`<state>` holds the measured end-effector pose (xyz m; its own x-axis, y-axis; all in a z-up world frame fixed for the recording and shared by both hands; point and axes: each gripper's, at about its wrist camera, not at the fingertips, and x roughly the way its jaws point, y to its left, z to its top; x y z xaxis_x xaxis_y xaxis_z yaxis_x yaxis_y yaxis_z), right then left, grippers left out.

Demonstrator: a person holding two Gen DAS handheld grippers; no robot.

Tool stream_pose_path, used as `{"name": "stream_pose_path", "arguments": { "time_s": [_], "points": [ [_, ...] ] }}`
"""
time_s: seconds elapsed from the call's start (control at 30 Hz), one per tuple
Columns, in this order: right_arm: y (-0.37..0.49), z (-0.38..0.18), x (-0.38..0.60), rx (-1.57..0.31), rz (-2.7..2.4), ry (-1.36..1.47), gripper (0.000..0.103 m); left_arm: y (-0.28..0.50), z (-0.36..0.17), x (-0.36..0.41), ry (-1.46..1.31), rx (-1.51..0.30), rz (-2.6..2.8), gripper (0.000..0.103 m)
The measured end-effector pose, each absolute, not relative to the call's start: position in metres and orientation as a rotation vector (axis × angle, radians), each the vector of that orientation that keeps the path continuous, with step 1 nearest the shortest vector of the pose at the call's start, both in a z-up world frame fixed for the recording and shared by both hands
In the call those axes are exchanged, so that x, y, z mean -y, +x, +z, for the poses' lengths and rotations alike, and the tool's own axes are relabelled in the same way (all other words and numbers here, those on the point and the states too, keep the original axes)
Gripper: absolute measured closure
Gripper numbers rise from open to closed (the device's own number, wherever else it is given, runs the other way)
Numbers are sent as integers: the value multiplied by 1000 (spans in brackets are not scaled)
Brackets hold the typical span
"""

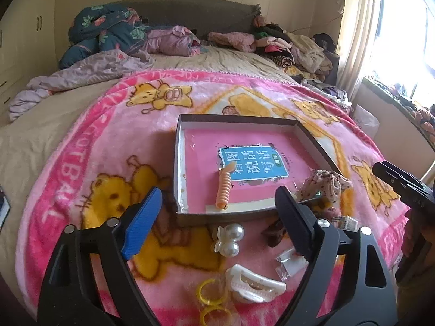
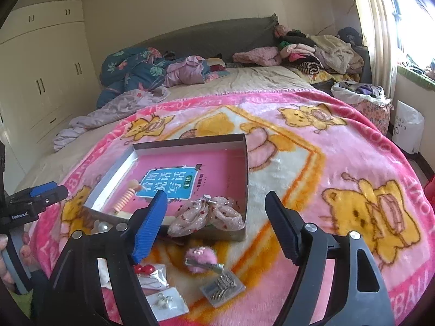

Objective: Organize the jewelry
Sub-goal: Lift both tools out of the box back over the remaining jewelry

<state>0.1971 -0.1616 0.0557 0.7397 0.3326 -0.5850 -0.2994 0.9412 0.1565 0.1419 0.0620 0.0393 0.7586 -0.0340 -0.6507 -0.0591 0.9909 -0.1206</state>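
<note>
Hovering with jaws spread and empty, the left gripper (image 1: 217, 212) is seen above the pearl clip (image 1: 228, 240) outside the tray (image 1: 180, 163). From the right wrist, the right gripper (image 2: 216, 225), likewise spread, is seen by the scrunchie (image 2: 209, 216) draped over the tray's edge; it could be knocked out.

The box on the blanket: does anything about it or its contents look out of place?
Yes. The floral scrunchie hangs over the near wall of the box, half in and half out, while the orange spiral hair tie lies fully inside.
</note>
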Motion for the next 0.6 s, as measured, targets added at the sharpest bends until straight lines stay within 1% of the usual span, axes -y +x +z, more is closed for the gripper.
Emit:
{"name": "stream_pose_path", "arguments": {
  "time_s": [0.07, 0.1, 0.17, 0.4, 0.5, 0.6],
  "points": [
    [190, 59, 161, -645, 353, 46, 30, 138, 41, -62, -139, -709, 8, 25],
    [189, 60, 160, -645, 355, 44, 27, 136, 42, -63, -141, -708, 5, 25],
    [182, 62, 160, -640, 362, 39, 24, 131, 42, -63, -140, -708, 3, 24],
    [164, 64, 155, -645, 384, 9, 22, 112, 40, -62, -140, -703, 2, 23],
    [156, 62, 153, -652, 393, 1, 22, 104, 39, -65, -142, -706, 14, 18],
    [150, 58, 151, -663, 403, -7, 22, 98, 38, -68, -143, -707, 24, 18]
  ]
}}
